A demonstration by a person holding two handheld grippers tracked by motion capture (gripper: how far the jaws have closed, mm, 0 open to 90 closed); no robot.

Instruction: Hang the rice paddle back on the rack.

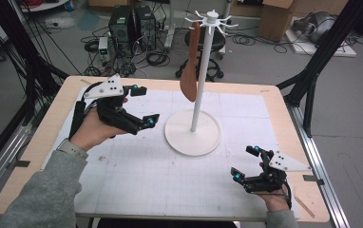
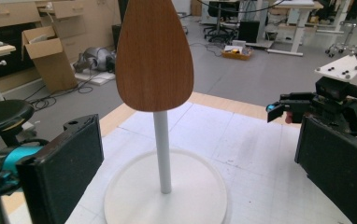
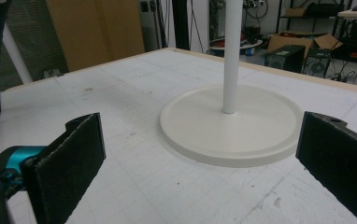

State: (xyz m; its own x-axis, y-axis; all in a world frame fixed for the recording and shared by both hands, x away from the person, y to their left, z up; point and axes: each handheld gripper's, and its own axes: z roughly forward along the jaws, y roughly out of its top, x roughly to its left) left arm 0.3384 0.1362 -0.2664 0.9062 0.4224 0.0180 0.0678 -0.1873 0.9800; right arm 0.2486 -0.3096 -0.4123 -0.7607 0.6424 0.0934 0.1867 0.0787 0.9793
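wooden and reddish-brown, the spatula (image 1: 190,71) hangs blade-down from a hook at the crown of the white stand (image 1: 199,85), its broad blade dangling beside the pole, clear of the round base. from the left gripper view the blade (image 2: 154,56) sits in front of the pole, above the base. the left gripper (image 1: 141,105) is just to the side of the stand, jaws spread wide with nothing between them, apart from the spatula. the right gripper (image 1: 245,164) rests low near the table's (image 1: 146,180) front corner, jaws likewise wide and empty, facing the stand's base (image 3: 232,126). judging by this, the hanging looks done: the spatula is on its hook and released. what seems left is only to draw the hands back.
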